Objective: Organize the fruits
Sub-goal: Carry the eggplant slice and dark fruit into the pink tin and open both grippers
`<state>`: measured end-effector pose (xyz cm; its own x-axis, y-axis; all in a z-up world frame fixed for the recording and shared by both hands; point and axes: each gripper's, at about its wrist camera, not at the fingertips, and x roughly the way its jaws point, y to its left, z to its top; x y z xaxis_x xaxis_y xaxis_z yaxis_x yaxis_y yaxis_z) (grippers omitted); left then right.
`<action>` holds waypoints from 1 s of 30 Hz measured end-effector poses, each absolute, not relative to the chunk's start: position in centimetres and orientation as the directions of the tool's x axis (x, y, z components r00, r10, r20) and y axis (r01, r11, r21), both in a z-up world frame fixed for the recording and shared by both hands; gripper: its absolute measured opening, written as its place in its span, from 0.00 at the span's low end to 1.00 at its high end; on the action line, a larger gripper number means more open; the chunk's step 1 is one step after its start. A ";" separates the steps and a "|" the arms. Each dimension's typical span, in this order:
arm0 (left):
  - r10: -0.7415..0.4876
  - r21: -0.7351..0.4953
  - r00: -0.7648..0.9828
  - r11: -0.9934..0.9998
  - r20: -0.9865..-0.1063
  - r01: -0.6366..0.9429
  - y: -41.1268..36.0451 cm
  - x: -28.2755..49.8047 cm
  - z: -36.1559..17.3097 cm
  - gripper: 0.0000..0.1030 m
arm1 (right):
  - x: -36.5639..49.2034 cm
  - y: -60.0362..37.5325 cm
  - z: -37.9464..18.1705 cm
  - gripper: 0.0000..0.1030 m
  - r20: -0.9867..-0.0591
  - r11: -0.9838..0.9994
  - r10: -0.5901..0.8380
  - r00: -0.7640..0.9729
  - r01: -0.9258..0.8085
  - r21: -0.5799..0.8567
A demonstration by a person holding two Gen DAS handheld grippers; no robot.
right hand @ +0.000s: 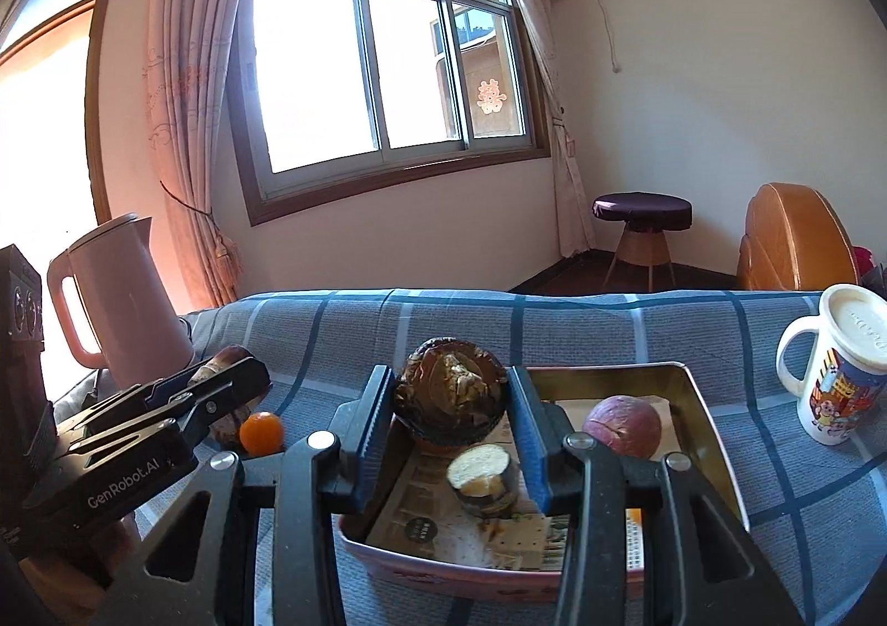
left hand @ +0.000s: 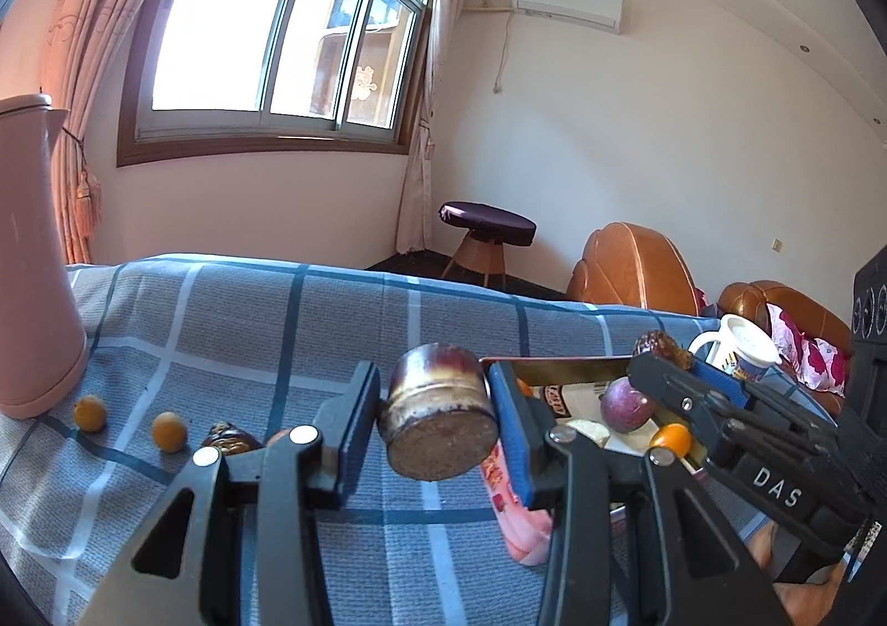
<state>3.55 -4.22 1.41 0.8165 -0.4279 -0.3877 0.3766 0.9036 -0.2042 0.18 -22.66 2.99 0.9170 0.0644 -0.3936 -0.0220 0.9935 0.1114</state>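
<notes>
Left gripper (left hand: 435, 423) pinches a cut fruit chunk (left hand: 441, 421); right gripper (right hand: 452, 407) clamps a dark fruit (right hand: 450, 390) above the tin (right hand: 715, 437).

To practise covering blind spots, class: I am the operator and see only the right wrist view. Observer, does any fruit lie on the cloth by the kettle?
Observer: Yes. A kumquat lies on the cloth beside the kettle, and a second kumquat lies to its right.
Operator: Anything else there?
Observer: A dark wrinkled fruit lies just right of them.
Operator: What does the left hand-held gripper hold?
Observer: The left hand-held gripper is shut on a short stub, whose flat brown cut end faces the camera.
</notes>
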 end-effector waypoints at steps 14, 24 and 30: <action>-0.493 -0.133 0.776 0.866 -0.393 0.482 -12.2 3.9 1.7 0.42 | -1.8 -32.2 3.7 0.42 -0.375 0.986 -0.098 0.922 0.141 0.089; -0.511 -0.077 0.745 0.842 -0.428 0.534 -16.0 3.8 0.9 0.42 | -0.7 -32.1 2.4 0.42 -0.449 0.995 -0.050 0.892 0.083 0.055; -0.502 -0.032 0.740 0.836 -0.446 0.548 -17.1 3.3 0.6 0.42 | 0.1 -30.7 1.3 0.42 -0.497 0.999 -0.023 0.868 0.039 0.021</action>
